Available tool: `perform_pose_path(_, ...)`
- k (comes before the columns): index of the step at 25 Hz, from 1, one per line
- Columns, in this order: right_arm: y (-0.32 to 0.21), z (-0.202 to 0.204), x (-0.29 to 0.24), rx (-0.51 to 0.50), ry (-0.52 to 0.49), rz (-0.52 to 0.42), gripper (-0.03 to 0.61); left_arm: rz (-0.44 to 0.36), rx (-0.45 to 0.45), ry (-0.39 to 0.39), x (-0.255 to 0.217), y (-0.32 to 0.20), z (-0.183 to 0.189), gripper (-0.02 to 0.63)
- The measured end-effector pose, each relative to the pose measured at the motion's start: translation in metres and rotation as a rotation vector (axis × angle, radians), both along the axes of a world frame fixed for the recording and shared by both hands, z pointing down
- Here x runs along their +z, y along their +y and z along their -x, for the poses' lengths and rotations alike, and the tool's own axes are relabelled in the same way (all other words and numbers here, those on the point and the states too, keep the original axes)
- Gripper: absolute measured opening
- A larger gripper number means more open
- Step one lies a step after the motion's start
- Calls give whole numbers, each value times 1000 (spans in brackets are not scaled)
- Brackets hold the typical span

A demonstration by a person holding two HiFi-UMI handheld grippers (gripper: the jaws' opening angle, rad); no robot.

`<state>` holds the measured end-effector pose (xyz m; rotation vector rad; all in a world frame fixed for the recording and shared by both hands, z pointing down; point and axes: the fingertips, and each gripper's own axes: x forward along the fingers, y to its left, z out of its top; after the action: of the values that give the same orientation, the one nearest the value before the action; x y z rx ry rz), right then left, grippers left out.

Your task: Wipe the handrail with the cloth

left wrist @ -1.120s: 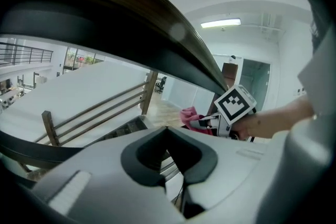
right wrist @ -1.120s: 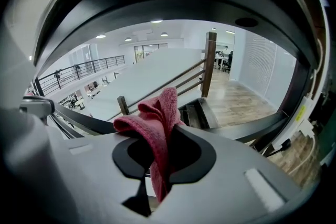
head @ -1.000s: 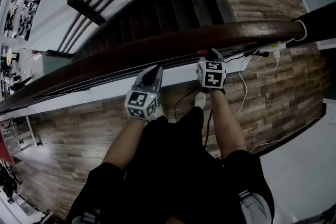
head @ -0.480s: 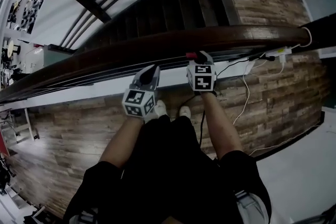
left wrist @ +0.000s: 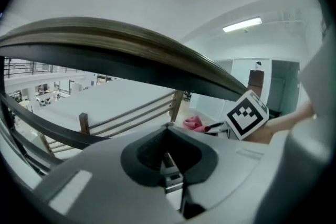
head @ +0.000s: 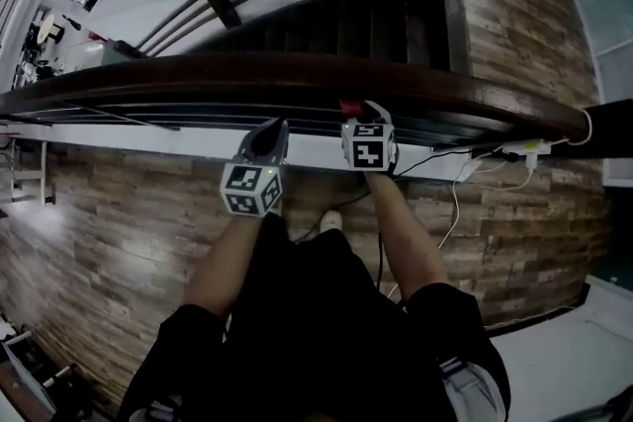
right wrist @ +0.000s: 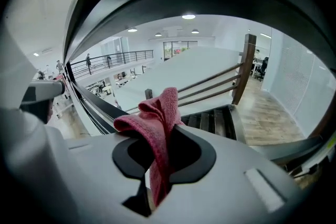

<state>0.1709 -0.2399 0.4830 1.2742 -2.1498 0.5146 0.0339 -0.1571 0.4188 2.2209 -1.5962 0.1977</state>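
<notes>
Red cloth point(right wrist: 160, 113), clamped in right tongs point(head: 364, 114), has travelled left along the handrail point(head: 297, 72) over the last second; left tongs point(left wrist: 168, 131) closed on nothing; wipe likely mid-pass.

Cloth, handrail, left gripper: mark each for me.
cloth point(right wrist: 159, 136): right gripper view, the fold pinched between the jaws.
handrail point(head: 297, 71): head view, its dark top surface.
left gripper point(head: 273, 129): head view, its jaw tips.

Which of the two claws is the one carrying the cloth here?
The right claw: a pink cloth is pinched between its jaws, close to the handrail. The left claw has its jaws together on nothing.
</notes>
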Motion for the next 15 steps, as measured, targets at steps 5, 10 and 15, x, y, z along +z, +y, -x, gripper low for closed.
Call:
perform_pose_path(5, 2, 22, 2, -42, 22, -22, 51, -23, -59, 2, -5, 8, 22, -2)
perform_pose_path(10, 2, 45, -1, -52, 19, -38, 51, -40, -44, 8, -3, 5, 37, -2)
perform_pose_path(15, 0, 55, -4, -1, 27, -45, 51, -40, -5, 20, 0, 5, 55, -2)
